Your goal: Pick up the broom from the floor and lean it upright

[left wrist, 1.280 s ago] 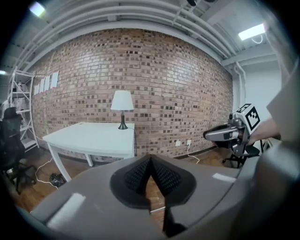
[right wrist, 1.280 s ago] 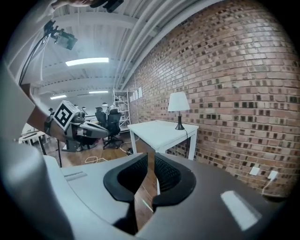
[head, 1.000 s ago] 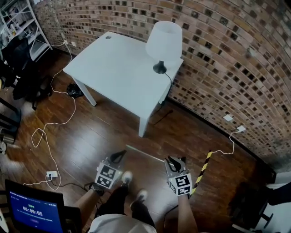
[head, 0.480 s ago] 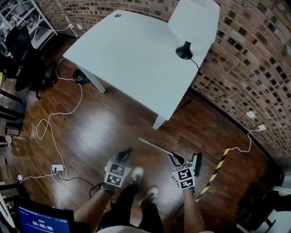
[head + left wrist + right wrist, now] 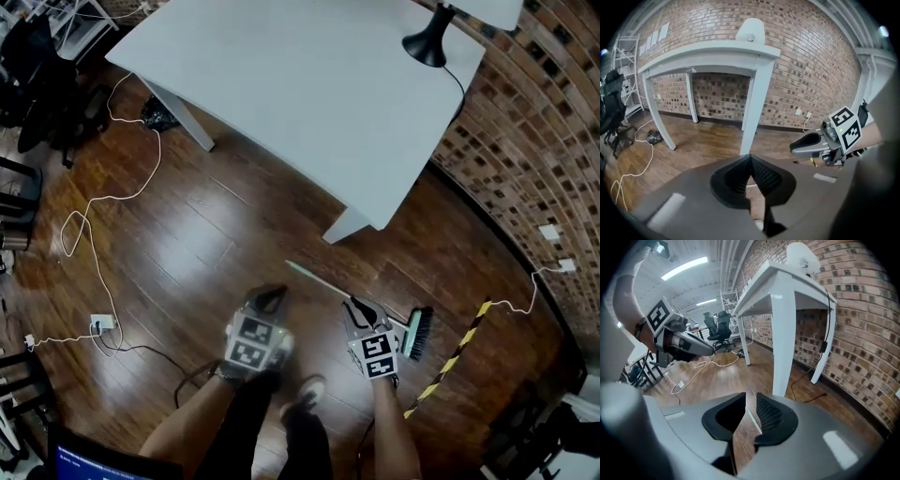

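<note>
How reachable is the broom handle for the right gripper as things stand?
Probably reachable, yes. The right gripper hangs close over the broom handle, which lies bare on the floor. Its jaws are opening, the handle shows in their gap, unpinched, and nothing stands between.

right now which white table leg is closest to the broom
The white table leg nearest the brick wall; the green-handled broom ends close by, the other leg far off.
</note>
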